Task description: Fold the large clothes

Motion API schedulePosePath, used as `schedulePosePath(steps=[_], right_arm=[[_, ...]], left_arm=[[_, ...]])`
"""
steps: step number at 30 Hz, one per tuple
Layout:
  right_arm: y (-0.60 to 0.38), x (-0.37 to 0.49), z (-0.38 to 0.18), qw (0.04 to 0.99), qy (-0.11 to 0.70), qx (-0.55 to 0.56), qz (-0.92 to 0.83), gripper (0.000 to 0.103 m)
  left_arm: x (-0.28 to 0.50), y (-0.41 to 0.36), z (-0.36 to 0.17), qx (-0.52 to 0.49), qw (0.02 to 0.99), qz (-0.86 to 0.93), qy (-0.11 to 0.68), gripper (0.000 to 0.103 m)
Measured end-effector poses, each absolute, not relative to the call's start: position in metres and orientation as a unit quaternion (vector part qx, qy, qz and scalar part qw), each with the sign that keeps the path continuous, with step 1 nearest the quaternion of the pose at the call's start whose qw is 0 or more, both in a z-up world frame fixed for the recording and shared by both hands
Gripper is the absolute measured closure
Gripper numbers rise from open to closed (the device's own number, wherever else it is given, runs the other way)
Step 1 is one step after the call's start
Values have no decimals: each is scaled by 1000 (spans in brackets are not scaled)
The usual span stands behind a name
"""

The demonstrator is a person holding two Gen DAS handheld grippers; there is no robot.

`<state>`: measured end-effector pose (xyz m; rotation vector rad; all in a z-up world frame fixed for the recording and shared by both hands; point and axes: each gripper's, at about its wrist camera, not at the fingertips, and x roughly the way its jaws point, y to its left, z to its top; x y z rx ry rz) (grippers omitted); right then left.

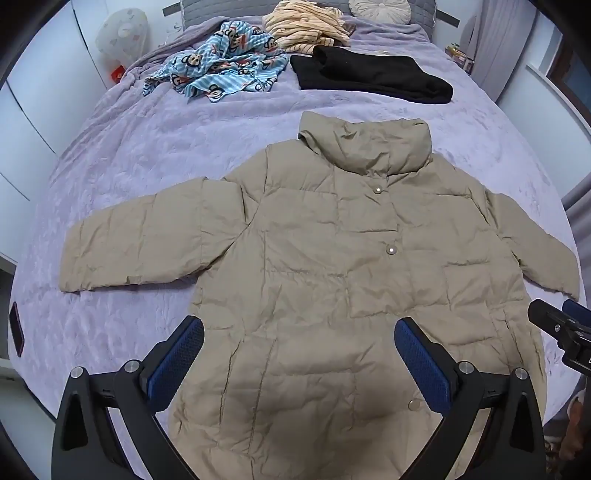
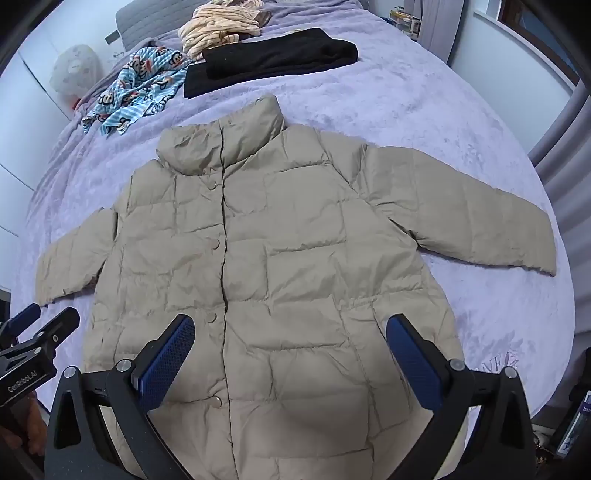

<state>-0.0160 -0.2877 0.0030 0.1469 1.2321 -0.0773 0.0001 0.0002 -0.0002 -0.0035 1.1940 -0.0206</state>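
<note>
A beige puffer jacket lies flat and face up on the bed, snapped closed, collar toward the far end, both sleeves spread out sideways. My left gripper hovers above the jacket's lower hem area, jaws wide apart, nothing between the blue pads. My right gripper hangs above the lower front of the jacket beside the snap line, also wide open and holding nothing. Each gripper shows at the edge of the other's view: the right gripper and the left gripper.
The bed has a lilac plush blanket. At its far end lie a folded black garment, a blue monkey-print garment and a cream striped garment. White cupboards stand left.
</note>
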Motion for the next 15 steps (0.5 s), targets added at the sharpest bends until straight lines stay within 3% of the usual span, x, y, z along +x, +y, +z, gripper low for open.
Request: schedulePosePath(steps=[15], right_arm=[[-286,-19,-1,812,578,73,-29,0]], left_arm=[[-3,1,0,-2,821,-6,571,0]])
